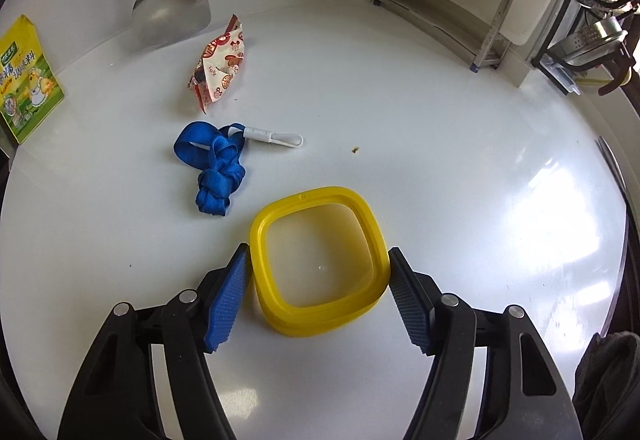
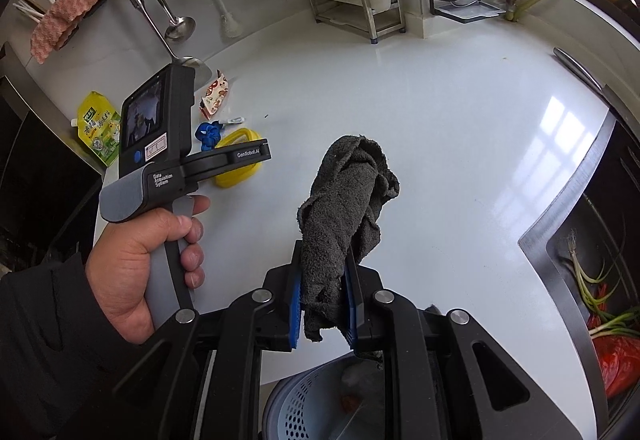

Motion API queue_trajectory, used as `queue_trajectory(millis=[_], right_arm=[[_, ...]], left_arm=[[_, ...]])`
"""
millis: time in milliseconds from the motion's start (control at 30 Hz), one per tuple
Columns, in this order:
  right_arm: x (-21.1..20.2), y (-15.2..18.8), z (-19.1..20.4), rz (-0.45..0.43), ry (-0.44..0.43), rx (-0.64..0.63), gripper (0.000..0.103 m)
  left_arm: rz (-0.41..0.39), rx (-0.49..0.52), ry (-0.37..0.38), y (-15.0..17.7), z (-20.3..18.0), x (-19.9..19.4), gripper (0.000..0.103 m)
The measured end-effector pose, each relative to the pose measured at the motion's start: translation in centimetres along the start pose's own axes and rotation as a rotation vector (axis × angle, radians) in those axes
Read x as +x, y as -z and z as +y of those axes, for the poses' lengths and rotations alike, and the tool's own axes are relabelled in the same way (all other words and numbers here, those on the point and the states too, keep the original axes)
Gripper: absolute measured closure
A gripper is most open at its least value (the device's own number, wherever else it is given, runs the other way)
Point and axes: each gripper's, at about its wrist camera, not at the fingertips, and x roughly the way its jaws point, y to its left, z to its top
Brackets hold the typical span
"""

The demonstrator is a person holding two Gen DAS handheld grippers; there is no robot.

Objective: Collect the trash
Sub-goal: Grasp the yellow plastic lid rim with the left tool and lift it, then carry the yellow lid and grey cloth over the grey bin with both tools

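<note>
Two grippers share one white counter [image 1: 440, 160]. Nearest in the left wrist view, the left gripper [image 1: 320, 272] stands spread around a yellow lid [image 1: 320, 320], one blue pad at each side edge; the left pad looks to be touching the rim, the right one sits just beside it, and no squeeze is evident yet. This lid lies flat on the counter. It is judged light, stiff and smooth, so it may skate or tip if pinched high; a hold across the two opposite side rims, low on the plastic, looks soundest.

Beyond it lies a knotted blue strap [image 1: 214, 170] with a white clip [image 1: 276, 138], soft and limp, best taken at the knot. Farther off rests a crumpled snack wrapper [image 1: 220, 64], very light and crackly, likely to slide; pinch a raised fold. Leaning at the far left edge is a yellow pouch [image 1: 28, 80].

Seen from the right wrist, the right gripper [image 2: 324, 304] is pressed together on a dark grey rag [image 2: 344, 216], which stands up from the jaws, soft and floppy. Below it sits a perforated bin [image 2: 292, 408]; at right, a sink [image 2: 560, 252] holds scallions and a red bag.
</note>
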Motion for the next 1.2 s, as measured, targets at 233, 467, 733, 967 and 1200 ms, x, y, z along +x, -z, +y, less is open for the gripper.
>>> queue_trajectory(millis=[233,467,733,967,1200], right_arm=[[-0.2,-0.2,0.0,-0.006,-0.026,-0.02,0.087],[-0.3,-0.1,0.9,-0.01,-0.056,-0.048,0.087],[-1.6,0.6,1.2,-0.022,-0.075,-0.062,0.087],[-3.0,2.0,1.5,-0.027,-0.078,-0.067,0.087],[-4.8,3.8,2.1,-0.034,-0.07,-0.083,0.087]], left_arm=[[-0.021,0.012,0.031,2.1,1.2,-3.1,0.038],[-0.113,0.122,0.01,3.0,0.3,-8.0,0.038],[-0.133,0.163,0.019,4.8,0.8,-12.2,0.038],[-0.141,0.163,0.025,7.1,2.0,-15.0,0.038],[-0.151,0.15,0.042,9.7,2.9,-17.5,0.038]])
